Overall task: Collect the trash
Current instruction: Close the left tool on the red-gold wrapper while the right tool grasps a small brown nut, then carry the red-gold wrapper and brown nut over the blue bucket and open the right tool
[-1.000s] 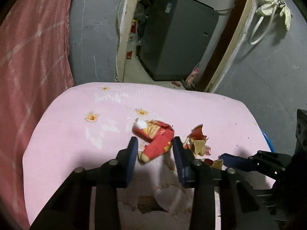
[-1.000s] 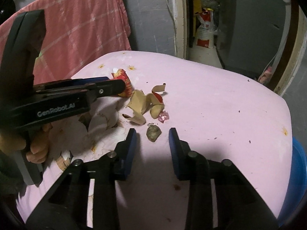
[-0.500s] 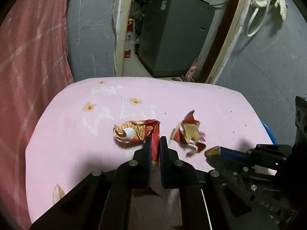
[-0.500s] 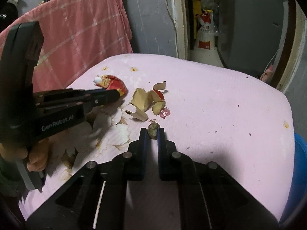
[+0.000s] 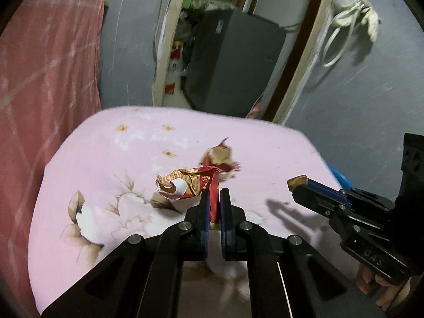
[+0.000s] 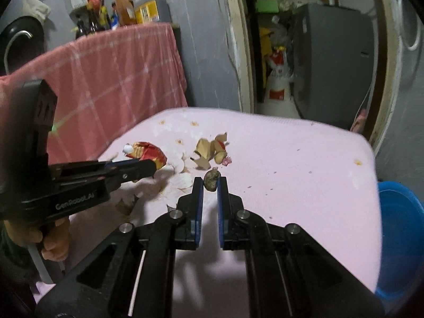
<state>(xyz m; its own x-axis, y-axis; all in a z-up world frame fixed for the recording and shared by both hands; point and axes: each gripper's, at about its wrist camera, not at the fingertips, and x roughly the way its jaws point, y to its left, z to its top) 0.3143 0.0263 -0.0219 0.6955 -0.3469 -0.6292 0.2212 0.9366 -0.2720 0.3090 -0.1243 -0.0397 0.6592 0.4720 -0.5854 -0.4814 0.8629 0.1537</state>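
My left gripper [image 5: 214,196] is shut on a crumpled red and gold wrapper [image 5: 185,184] and holds it a little above the pink table [image 5: 106,145]. It also shows in the right wrist view [image 6: 148,155]. My right gripper [image 6: 210,182] is shut on a small brown lump of trash [image 6: 211,179], lifted off the table; the lump shows at its tip in the left wrist view [image 5: 298,180]. A pile of torn tan and red scraps [image 6: 210,149] lies on the table beyond both grippers, also in the left wrist view [image 5: 220,156].
A blue bin [image 6: 400,238] stands by the table's right edge. A pink checked cloth [image 6: 111,71] hangs to the left, with bottles [image 6: 116,10] above it. A grey appliance [image 5: 233,61] stands in the doorway behind the table.
Both grippers went from open to shut, the left on the wrapper and the right on the brown lump, and both have risen from the table with them.
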